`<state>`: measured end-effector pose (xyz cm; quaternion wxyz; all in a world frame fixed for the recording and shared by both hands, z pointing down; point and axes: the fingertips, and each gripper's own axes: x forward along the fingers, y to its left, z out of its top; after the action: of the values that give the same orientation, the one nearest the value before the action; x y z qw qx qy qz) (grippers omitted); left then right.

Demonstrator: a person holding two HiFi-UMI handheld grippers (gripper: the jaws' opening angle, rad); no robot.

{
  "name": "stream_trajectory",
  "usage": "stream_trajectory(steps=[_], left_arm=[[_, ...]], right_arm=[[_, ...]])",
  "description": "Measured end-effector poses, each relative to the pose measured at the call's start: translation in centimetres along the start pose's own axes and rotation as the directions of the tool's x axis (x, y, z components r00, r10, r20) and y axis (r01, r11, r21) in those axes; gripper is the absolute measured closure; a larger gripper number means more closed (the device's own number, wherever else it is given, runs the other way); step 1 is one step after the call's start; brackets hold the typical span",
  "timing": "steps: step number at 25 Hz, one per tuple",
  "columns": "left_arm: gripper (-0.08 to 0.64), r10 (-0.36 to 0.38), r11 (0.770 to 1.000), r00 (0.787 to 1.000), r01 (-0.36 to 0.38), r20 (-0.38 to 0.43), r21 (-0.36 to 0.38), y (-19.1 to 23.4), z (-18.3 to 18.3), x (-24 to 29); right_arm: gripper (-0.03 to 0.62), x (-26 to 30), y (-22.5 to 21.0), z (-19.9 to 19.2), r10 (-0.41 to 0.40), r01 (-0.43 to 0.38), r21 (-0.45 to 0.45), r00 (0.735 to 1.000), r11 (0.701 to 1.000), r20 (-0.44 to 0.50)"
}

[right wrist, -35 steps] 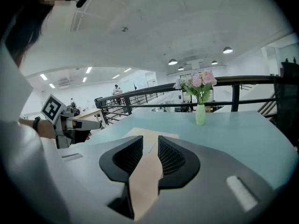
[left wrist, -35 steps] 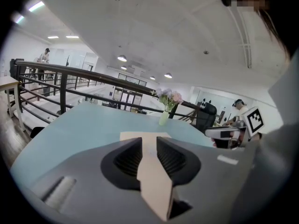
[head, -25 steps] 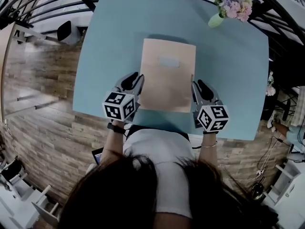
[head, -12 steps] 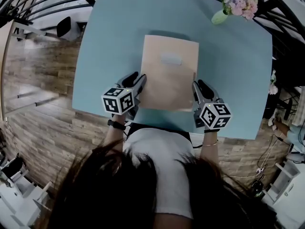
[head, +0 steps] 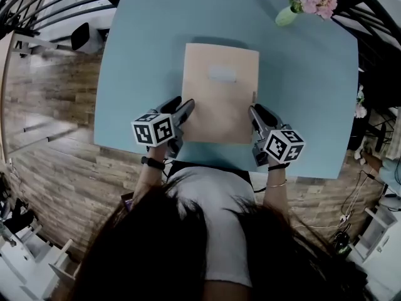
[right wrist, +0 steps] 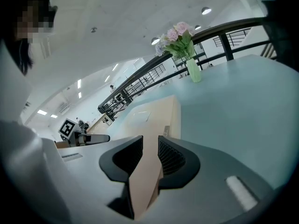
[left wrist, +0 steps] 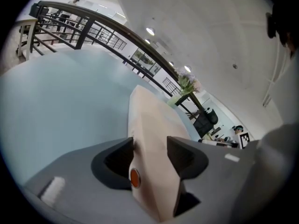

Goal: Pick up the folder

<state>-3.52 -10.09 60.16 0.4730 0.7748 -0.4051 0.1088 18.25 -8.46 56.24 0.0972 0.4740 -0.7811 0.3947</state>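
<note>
Folder (head: 219, 93) edge sits between my left gripper's (head: 187, 108) jaws, which have just been opening and stand slack around it. My right gripper (head: 254, 111) clamps the opposite edge. Ahead of both, it spreads over the blue table (head: 307, 105).

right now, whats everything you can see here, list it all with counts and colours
folder: one, pale tan, at the table's middle
table: one, light blue, under the folder
vase of flowers: one, green vase, pink and lilac blooms, table's far right corner
chair: one, dark, beyond the table's left side
floor: wood planks, around the table
left gripper: one, grey, jaws just been opening, folder's left edge between them
right gripper: one, grey, shut on folder's right edge
</note>
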Motion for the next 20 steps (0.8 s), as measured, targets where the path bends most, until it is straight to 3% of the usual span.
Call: stream_trajectory(steps=[8,17,20], left_arm=[[0.307,0.038,0.999,0.999,-0.038,-0.012,0.013,1.5,-0.6,0.4],[0.319,-0.005,0.998,0.999,0.008,0.039,-0.067,2.1,-0.8,0.3],[0.319,-0.013,0.995,0.998,0.019,0.057,-0.094,2.2,-0.8,0.2]], right_arm=[[0.515,0.3,-0.3,-0.6,0.021,-0.021,0.055,1.0,0.998,-0.002],[0.439,0.4,-1.0,-0.8,0.051,-0.048,0.127,0.999,0.991,-0.019],[0.364,0.5,-1.6,-1.2,0.058,-0.051,0.161,0.998,0.986,-0.038]])
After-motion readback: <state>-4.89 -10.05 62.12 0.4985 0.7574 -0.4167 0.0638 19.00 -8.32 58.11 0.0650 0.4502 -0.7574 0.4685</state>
